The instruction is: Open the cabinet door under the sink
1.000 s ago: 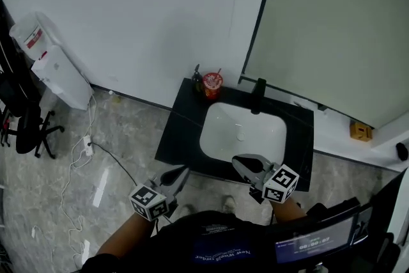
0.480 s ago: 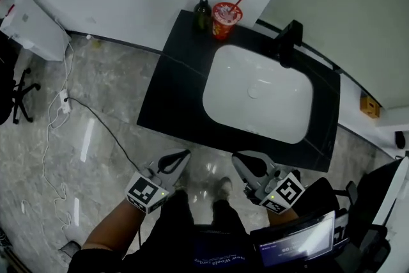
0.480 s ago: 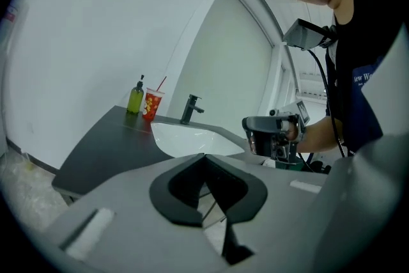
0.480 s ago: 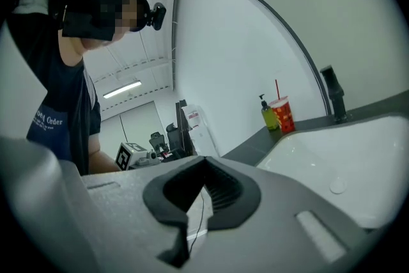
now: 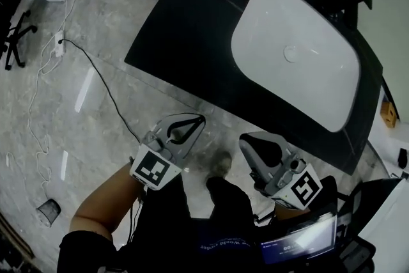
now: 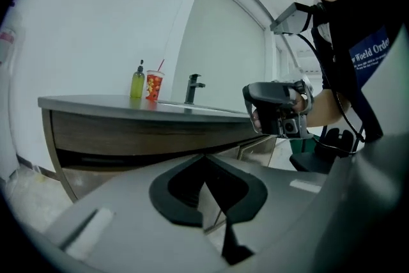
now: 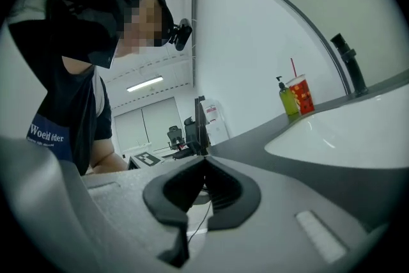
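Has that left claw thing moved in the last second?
Yes. In the head view the left gripper sat at the black counter's front edge; now floor shows between them: it has drawn back from that edge.

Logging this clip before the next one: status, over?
Left gripper, right gripper: fingers shut, both empty. Cabinet door looks closed, untouched. Floor cable off left, not in the way.

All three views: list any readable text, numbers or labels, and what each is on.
"Woeld Orde": white print on a blue patch of the shirt, left gripper view; cut off at the picture's edge.
Red cup: print too small to read.
Screen at the bottom of the head view: figures too blurred to read.
Marker cubes: black-and-white patterns only, no letters.
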Demonstrator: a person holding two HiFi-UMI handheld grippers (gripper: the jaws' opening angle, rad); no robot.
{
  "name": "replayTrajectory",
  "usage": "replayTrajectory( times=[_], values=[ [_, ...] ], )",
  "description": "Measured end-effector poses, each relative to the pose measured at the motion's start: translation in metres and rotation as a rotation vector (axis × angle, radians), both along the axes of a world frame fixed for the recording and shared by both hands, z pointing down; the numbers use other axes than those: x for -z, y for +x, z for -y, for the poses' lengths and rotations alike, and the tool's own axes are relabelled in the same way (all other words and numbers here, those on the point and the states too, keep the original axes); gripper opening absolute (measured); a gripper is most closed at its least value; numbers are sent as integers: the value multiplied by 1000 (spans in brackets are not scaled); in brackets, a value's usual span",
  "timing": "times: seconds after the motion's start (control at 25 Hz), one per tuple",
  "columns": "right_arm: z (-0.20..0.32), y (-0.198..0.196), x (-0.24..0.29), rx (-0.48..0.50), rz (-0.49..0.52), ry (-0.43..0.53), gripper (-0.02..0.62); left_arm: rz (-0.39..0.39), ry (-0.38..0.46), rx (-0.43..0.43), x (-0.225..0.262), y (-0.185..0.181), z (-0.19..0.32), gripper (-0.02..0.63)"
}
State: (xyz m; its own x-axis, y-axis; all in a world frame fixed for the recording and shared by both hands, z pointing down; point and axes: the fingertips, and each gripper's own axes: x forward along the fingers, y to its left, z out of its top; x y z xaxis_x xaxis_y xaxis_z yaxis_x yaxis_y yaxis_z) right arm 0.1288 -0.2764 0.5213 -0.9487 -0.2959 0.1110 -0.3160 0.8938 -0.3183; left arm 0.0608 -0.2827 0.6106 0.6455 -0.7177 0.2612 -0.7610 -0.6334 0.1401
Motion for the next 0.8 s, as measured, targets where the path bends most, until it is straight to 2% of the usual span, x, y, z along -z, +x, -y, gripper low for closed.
replayTrajectory(
  times=[0.16, 0.44, 0.6, 0.8],
  values=[
    [-12, 12, -15, 33, -23, 3, 2, 96, 102, 29, -2, 11, 3, 2],
    [-27, 16, -65, 59, -32, -44, 2, 444, 274, -11, -33, 5, 10, 119],
    [-31, 12, -82, 59, -22, -25, 2, 572, 343, -10, -40, -1, 16, 184],
    [-26, 29, -104, -12, -17, 6, 2, 741, 435, -34, -46, 1, 25, 248]
  ],
)
